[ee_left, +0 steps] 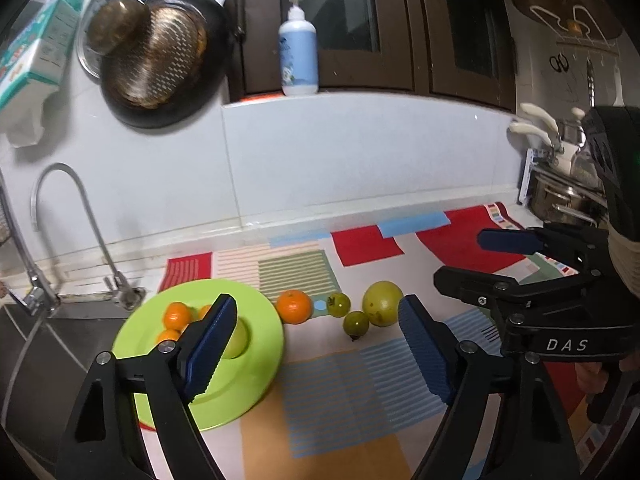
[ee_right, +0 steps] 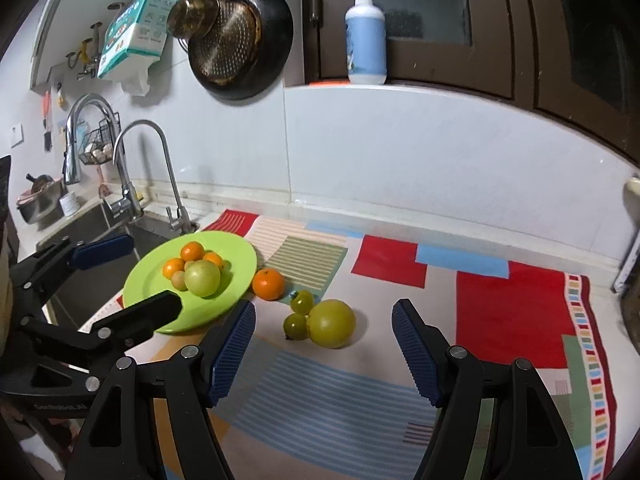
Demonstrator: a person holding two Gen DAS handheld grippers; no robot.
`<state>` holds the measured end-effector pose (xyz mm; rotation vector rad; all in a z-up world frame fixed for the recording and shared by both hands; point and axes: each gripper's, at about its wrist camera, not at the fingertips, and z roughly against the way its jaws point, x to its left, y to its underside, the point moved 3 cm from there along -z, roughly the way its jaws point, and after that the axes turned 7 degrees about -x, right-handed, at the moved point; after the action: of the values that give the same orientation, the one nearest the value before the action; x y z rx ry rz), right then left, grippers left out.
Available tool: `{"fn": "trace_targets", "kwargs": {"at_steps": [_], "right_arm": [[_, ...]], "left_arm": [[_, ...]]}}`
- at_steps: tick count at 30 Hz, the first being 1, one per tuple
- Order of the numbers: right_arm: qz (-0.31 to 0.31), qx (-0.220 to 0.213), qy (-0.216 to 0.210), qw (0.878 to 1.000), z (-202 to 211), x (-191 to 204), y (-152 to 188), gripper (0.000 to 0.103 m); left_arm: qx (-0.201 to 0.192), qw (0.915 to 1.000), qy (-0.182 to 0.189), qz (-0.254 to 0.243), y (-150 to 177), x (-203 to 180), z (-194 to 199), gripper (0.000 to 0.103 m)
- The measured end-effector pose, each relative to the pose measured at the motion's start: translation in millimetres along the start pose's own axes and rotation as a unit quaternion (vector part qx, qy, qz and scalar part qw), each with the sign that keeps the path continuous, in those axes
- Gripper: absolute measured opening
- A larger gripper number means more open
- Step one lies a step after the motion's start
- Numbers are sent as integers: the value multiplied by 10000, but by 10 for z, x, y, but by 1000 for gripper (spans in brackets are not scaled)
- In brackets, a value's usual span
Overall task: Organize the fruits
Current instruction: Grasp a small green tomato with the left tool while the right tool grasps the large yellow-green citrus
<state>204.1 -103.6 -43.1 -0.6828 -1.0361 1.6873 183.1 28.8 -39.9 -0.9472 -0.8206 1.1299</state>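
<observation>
A lime green plate holds several small oranges and a pale green fruit. On the patterned mat beside it lie one orange, two small green tomatoes and a large yellow-green fruit. My left gripper is open and empty, low over the mat by the plate's right edge. My right gripper is open and empty, just in front of the loose green fruits. Each gripper shows in the other's view.
A steel sink with two taps lies left of the plate. Pans hang on the tiled wall. A soap bottle stands on the window ledge. Pots stand at the right end of the counter.
</observation>
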Motion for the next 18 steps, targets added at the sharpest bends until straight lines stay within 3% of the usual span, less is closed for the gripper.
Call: {"fn": "trace_targets", "kwargs": {"at_steps": [9, 13, 15, 18], "right_arm": [[216, 509, -190, 9983, -431, -109, 164, 70], [371, 764, -264, 9960, -598, -130, 249, 69], [501, 872, -316, 9944, -683, -123, 285, 69], [696, 1005, -466, 9914, -799, -97, 327, 67]], "left_arm": [[521, 9969, 352, -472, 238, -96, -526, 61], [686, 9934, 561, -730, 325, -133, -706, 58], [804, 9906, 743, -822, 358, -149, -793, 51], [920, 9873, 870, -959, 395, -156, -904, 47]]}}
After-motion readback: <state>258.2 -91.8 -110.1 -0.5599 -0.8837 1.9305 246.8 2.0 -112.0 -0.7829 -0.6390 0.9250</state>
